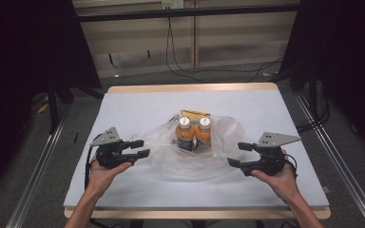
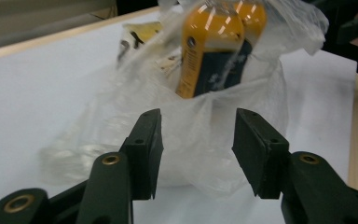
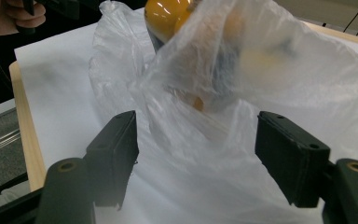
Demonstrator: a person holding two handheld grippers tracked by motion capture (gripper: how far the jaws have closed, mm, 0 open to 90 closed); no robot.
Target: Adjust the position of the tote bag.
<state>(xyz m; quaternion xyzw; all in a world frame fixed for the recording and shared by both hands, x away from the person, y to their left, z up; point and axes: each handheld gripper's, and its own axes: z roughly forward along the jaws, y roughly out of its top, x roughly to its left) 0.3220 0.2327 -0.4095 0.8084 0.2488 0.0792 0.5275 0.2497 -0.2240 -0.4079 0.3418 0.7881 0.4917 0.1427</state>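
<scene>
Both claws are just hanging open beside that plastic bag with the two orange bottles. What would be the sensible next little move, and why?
Probably bring both grippers inward to pinch the plastic bag at its edges. The left gripper and right gripper stand open, apart from it, and the two bottles stand upright inside with the film slumped around them.

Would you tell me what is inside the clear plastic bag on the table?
The plastic bag holds two orange bottles with white caps, standing upright side by side. Behind them lies a yellow packet, partly covered by bottles and crumpled film, so its label and anything beneath stay hidden.
</scene>
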